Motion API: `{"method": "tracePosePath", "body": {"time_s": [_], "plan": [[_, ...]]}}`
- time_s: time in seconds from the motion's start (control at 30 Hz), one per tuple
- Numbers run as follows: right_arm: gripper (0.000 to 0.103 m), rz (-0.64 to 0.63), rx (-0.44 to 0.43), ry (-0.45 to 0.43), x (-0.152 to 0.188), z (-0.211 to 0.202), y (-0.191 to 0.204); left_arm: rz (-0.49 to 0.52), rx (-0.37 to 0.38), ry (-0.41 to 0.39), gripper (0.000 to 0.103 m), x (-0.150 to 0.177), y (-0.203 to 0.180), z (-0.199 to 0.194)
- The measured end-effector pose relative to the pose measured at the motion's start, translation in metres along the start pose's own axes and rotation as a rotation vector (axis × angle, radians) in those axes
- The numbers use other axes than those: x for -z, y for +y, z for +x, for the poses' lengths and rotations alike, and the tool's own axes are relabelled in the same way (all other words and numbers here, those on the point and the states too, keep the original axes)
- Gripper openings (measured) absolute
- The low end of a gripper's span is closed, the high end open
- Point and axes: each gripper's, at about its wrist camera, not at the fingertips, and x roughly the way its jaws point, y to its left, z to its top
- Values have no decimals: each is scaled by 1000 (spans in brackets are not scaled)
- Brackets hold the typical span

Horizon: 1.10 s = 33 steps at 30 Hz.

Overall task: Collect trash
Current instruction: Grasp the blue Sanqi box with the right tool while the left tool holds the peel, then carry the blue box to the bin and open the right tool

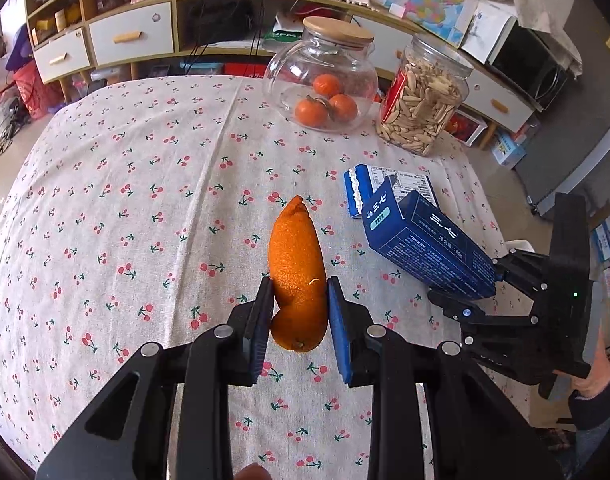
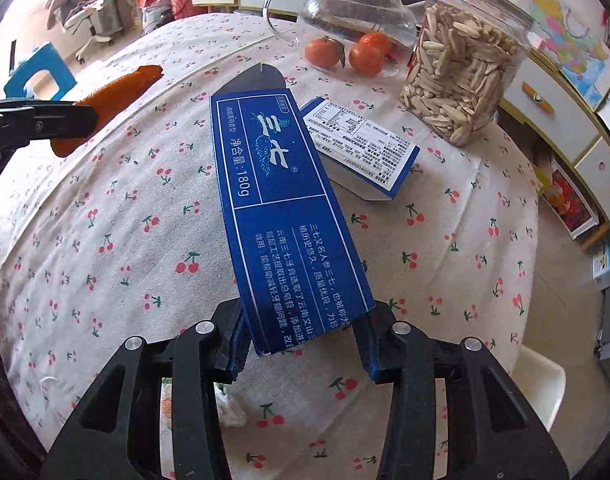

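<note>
A long orange peel (image 1: 295,256) hangs above the cherry-print tablecloth (image 1: 145,200), and my left gripper (image 1: 300,286) is shut on its lower half. From the right wrist view the peel (image 2: 117,88) sticks out of the left gripper (image 2: 71,120) at the far left. A long blue carton (image 2: 281,216) is tilted up off the cloth; my right gripper (image 2: 305,314) is shut on its near end, pads against both sides. In the left wrist view that carton (image 1: 429,246) slants out of the right gripper (image 1: 471,280). A second blue-and-white carton (image 2: 365,148) lies flat behind it.
A glass jar with a wooden lid (image 1: 321,80) holds three tangerines at the table's far side. Beside it stands a plastic jar of seeds (image 1: 421,100). A crumpled white tissue (image 2: 231,408) lies under the right gripper. A white chair (image 2: 541,380) stands past the right edge.
</note>
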Motion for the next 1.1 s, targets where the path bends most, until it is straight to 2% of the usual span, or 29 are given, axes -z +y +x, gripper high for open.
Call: {"method": "tracePosePath", "body": {"time_s": [0.07, 0.37, 0.53, 0.73, 1.1], "plan": [[41, 67, -21, -38, 6, -16, 4, -6, -2, -10, 27, 0, 1, -3], [41, 256, 38, -202, 23, -80, 2, -26, -9, -75, 27, 1, -3, -20], [40, 291, 93, -258, 26, -82, -1, -25, -15, -142, 28, 1, -11, -33], [41, 347, 106, -273, 30, -73, -13, -38, -19, -212, 27, 2, -19, -42], [41, 376, 111, -307, 36, -83, -22, 9, -13, -227, 27, 5, -54, -35]]}}
